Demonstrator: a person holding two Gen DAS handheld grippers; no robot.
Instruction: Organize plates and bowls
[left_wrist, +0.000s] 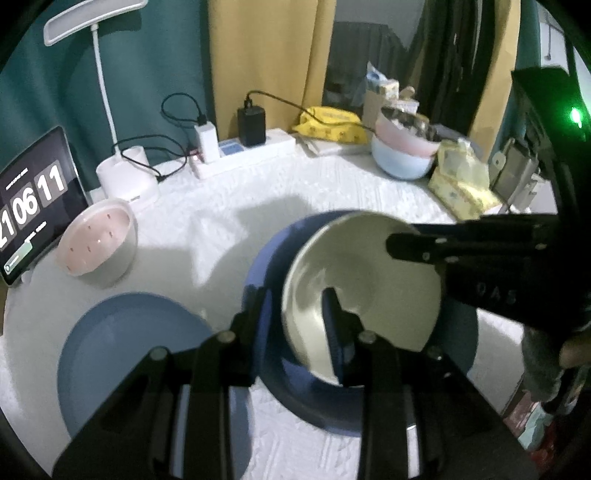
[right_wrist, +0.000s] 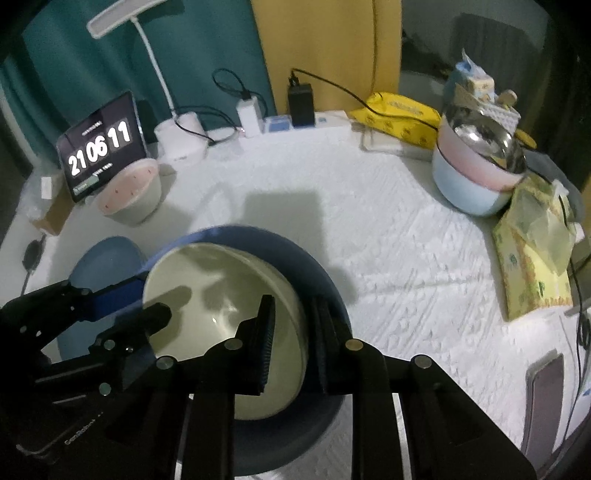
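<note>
Cream bowl (right_wrist: 221, 295) sits tilted inside the dark blue bowl (right_wrist: 314, 266), mid-table on the white cloth (right_wrist: 406, 258). Left gripper (left_wrist: 295, 317) clamps the cream bowl's near rim, one finger inside, one outside. Right gripper (right_wrist: 295, 332) grips the opposite rim the same way. Light blue plate (left_wrist: 129, 350) lies just beside the dark blue bowl. Pink-lined bowl (left_wrist: 99, 240) and stacked pastel bowls (left_wrist: 402, 147) stand well apart from it; open cloth between.
</note>
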